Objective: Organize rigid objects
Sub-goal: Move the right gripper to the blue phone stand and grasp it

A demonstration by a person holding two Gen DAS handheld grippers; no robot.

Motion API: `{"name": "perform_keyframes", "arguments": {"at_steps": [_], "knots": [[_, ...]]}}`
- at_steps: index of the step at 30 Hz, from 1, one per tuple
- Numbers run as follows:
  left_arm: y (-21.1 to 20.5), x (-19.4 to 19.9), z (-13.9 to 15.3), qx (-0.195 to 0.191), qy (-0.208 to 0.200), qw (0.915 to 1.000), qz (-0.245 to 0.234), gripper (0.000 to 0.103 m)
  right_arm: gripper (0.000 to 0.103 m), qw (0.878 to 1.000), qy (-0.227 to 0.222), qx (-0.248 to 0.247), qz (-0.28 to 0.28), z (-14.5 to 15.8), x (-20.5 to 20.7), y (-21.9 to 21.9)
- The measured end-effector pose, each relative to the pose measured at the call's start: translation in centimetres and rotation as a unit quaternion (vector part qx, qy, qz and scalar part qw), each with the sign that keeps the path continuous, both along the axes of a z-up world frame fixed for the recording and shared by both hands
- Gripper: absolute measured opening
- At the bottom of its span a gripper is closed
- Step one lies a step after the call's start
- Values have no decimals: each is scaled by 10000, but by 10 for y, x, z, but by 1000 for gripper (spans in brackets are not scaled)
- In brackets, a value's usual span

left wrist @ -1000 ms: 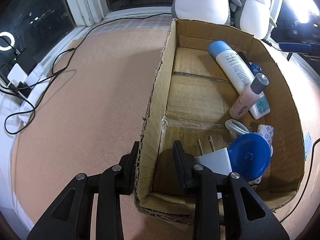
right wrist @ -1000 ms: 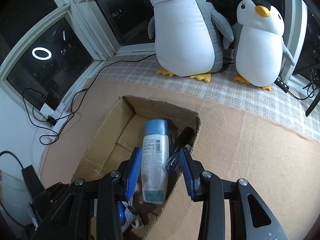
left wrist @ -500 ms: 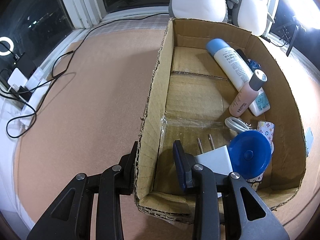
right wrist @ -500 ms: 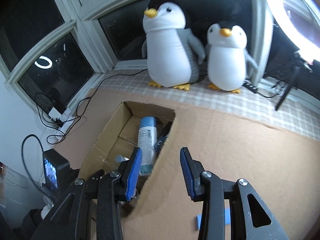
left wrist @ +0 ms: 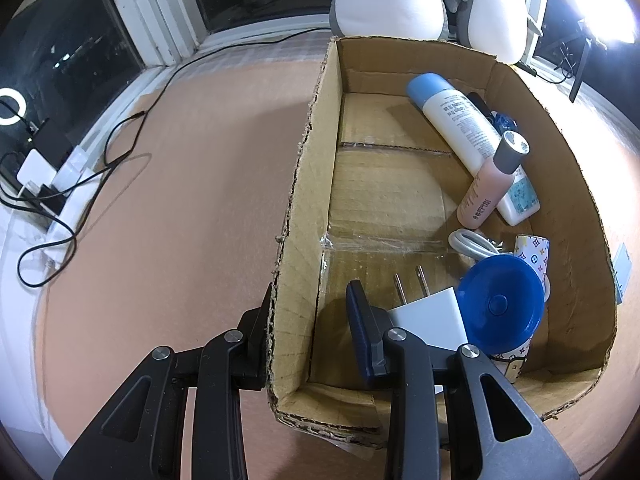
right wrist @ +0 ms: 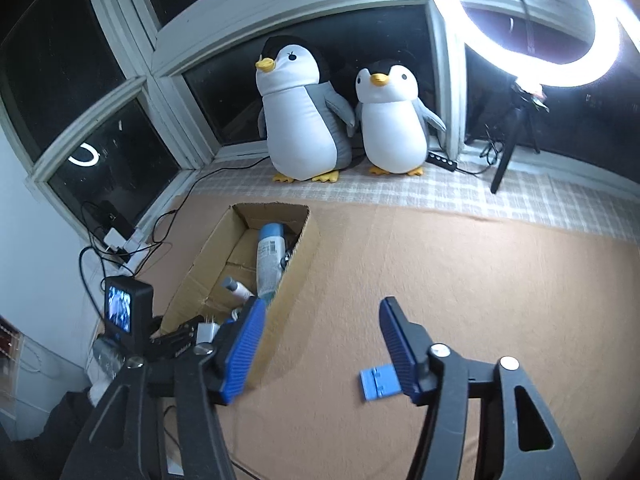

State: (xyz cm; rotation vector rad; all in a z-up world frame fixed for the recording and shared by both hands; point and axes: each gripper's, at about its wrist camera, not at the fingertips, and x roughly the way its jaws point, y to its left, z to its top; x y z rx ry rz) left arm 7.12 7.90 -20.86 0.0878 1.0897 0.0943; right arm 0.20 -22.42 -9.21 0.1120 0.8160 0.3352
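Left tongs (left wrist: 310,312) parted, straddling the cardboard box (left wrist: 296,216) wall. Right tongs (right wrist: 320,340) spread wide, empty, held above the tabletop (right wrist: 460,280).

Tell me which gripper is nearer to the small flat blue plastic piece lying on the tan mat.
Right. The right gripper hangs open just above the small flat blue plastic piece, which lies beside its right finger. The left gripper straddles the cardboard box wall, farther away.

You're working over a tan mat (right wrist: 460,280), with a checked cloth (right wrist: 520,200) along the window side. On the mat sits your cardboard box (left wrist: 304,184), and a small blue hinged piece (right wrist: 378,382) lies apart to its right. Two plush penguins (right wrist: 304,128) and a ring-light stand (right wrist: 504,164) stand on the cloth.
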Motion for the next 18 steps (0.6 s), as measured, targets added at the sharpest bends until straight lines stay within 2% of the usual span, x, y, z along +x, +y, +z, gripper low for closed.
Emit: {"name": "perform_keyframes", "arguments": {"at_steps": [4,9,13,18], "knots": [[-1,0,0,15,-10,10000,-3,31,61,9996,-129,-194,168,-7,-20,-13],[-1,0,0,23,-8,10000,8,31,61,9956,-71,-796,492,-26,-37,-22],[-3,-1,1,43,-10,10000,35,31,61,9860,22,-1424,865,-47,-43,-18],[-3,-1,1,56,-14,10000,82,31,61,9682,301,-2099,1324,-82,-37,-10]]}}
